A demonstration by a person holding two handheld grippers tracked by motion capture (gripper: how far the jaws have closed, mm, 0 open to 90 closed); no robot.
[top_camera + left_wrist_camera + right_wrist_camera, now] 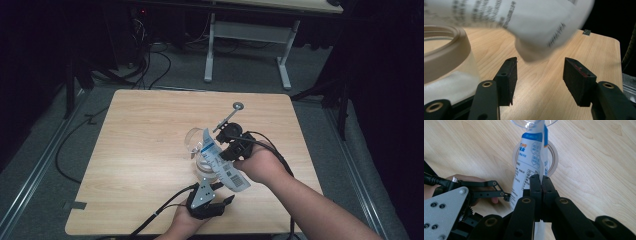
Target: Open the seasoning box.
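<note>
Both tongs work one pouch (pixel 220 162): right tongs (pixel 541 183) pinch it shut-tight, tilting its mouth into the clear jar (pixel 200 145), while left tongs (pixel 540 75) gape empty below.

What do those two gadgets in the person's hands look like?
Both are black, jointed frames ending in two flat black jaws with brass-coloured rivets. The left gripper carries a grey three-cornered plate with small screws; the right gripper has a thin rod tipped with a grey disc. A black cable trails from each. The forearms are bare, no sleeves.
</note>
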